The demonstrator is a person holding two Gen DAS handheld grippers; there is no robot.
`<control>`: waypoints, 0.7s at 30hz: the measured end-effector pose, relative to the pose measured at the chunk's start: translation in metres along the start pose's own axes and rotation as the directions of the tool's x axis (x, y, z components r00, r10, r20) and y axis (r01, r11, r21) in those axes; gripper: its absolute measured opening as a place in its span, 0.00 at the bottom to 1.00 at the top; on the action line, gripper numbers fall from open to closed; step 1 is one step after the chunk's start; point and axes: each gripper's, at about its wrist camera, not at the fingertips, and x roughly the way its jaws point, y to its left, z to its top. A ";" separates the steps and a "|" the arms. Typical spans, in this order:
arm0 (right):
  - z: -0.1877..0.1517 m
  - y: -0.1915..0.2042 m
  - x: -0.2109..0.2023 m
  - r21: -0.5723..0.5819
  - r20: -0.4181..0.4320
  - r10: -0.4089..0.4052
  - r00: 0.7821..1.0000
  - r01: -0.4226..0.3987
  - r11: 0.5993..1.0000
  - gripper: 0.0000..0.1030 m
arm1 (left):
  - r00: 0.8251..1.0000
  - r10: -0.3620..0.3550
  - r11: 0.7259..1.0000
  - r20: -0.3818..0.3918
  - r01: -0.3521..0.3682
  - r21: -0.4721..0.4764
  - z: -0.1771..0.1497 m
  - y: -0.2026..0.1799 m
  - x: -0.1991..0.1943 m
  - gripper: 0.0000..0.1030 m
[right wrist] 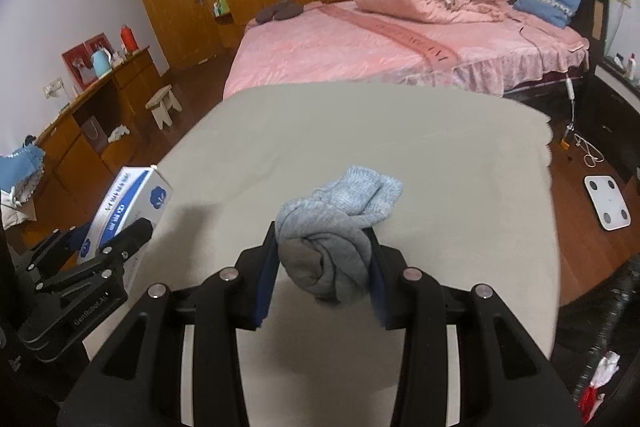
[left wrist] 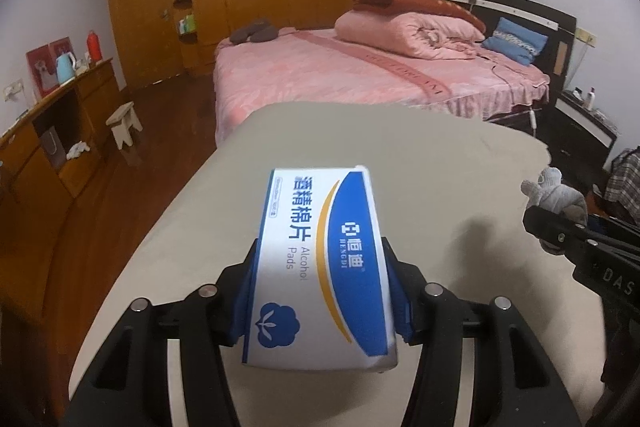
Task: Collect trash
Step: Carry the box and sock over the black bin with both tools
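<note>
Box (left wrist: 320,263) of alcohol pads, white and blue, clamped between the left gripper (left wrist: 320,291) fingers, lifted above the beige table (left wrist: 440,187). Right gripper (left wrist: 560,239) at the right edge. From the right wrist: rolled grey sock (right wrist: 332,243) pinched in the right gripper (right wrist: 324,275) over the same table (right wrist: 360,131); box (right wrist: 128,203) off to the left.
</note>
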 end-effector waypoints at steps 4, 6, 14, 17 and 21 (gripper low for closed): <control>0.001 -0.010 -0.029 0.009 0.040 -0.010 0.999 0.009 1.000 0.38 | 1.000 -0.017 1.000 0.016 0.017 0.012 0.007 -0.015 -0.017 0.53; 0.001 -0.017 -0.045 0.020 0.066 -0.018 0.998 0.017 1.000 0.38 | 0.999 -0.029 0.999 0.027 0.029 0.018 0.010 -0.024 -0.028 0.53; -0.004 -0.043 -0.102 0.037 0.133 -0.063 0.989 0.058 0.998 0.39 | 0.993 -0.098 0.994 0.070 0.094 0.057 0.015 -0.063 -0.066 0.53; -0.008 -0.052 -0.121 0.040 0.149 -0.077 0.986 0.072 0.997 0.39 | 0.988 -0.130 0.989 0.083 0.124 0.077 0.017 -0.081 -0.080 0.53; -0.014 -0.062 -0.148 0.049 0.179 -0.101 0.979 0.094 0.994 0.39 | 0.980 -0.172 0.981 0.098 0.162 0.106 0.019 -0.101 -0.097 0.53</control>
